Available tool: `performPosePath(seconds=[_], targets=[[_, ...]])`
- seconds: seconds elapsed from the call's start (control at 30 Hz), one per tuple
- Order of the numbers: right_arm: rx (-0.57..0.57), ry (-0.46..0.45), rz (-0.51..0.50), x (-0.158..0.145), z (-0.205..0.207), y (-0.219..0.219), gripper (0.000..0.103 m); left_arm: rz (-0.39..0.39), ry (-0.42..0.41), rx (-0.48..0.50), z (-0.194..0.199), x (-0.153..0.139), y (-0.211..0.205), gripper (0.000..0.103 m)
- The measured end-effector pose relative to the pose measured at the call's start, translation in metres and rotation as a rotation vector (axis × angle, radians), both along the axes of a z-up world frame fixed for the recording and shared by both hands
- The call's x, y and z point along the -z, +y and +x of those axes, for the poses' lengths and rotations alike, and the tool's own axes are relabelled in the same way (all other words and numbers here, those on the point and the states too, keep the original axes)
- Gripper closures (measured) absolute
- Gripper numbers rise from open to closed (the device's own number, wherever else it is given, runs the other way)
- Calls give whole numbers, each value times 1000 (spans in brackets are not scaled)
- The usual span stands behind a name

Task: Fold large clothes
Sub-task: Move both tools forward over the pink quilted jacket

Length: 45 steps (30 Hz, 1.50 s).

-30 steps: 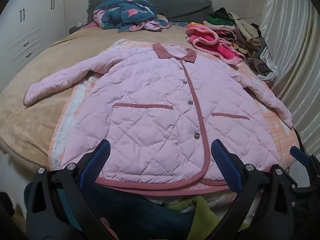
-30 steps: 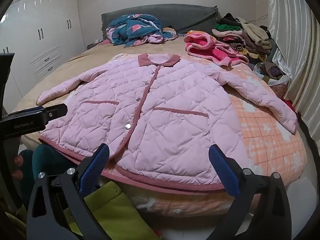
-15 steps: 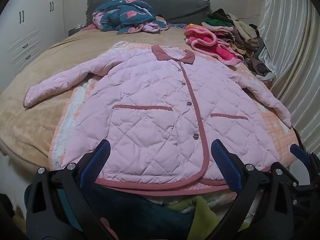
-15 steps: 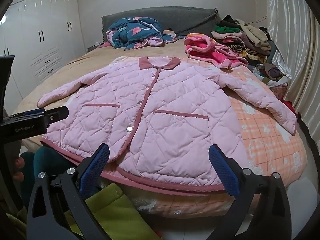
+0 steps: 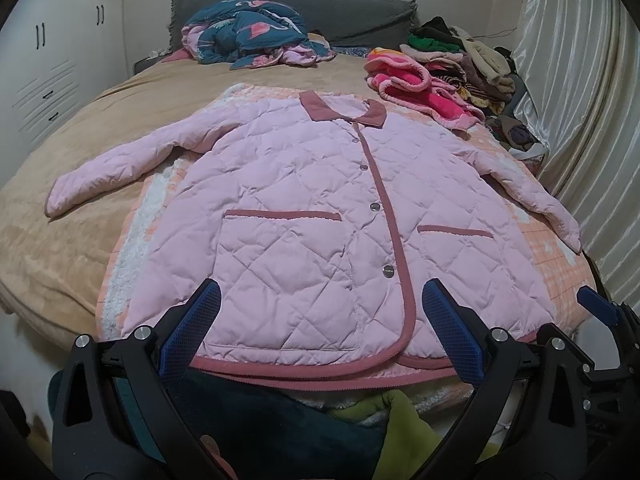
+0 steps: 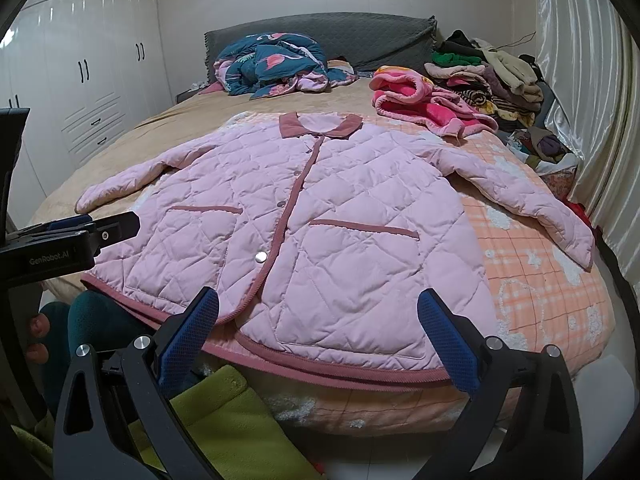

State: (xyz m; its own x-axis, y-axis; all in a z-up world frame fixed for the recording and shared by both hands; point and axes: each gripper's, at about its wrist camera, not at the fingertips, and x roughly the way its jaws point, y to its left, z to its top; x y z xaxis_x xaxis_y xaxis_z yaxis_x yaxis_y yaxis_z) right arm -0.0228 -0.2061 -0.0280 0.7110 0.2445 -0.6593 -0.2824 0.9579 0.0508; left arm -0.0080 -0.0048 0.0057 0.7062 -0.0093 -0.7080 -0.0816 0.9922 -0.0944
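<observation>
A pink quilted jacket [image 5: 312,216] [image 6: 328,216] with a dusty-rose collar and trim lies flat and buttoned on the bed, front up, both sleeves spread out to the sides. Its hem hangs near the bed's front edge. My left gripper [image 5: 320,312] stands open just before the hem, nothing between its blue pads. My right gripper [image 6: 318,316] is open too, held before the hem further right. The left gripper's body [image 6: 60,244] shows at the left edge of the right wrist view.
The jacket rests on an orange checked blanket [image 6: 540,280] over a tan bedspread [image 5: 60,208]. A teal and pink quilt [image 5: 248,36] lies by the grey headboard. A pink fleece [image 6: 420,100] and stacked clothes [image 6: 492,76] sit at the back right. Curtain [image 5: 580,120] on the right; green cloth [image 6: 228,420] below.
Both grippers have tilted or drawn back slightly, so the jacket sits a little lower and further off in view. The jacket itself has not moved. Both stay open.
</observation>
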Motion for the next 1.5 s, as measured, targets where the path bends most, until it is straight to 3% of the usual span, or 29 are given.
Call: performPosePath(seconds=[1.07,1.5], targets=[[-11,18,14,2,2,3,4,6,-3,-1,0,0,0,9],[6,37,43,3,22,-6,4,12,-5,9,8,4,3,9]])
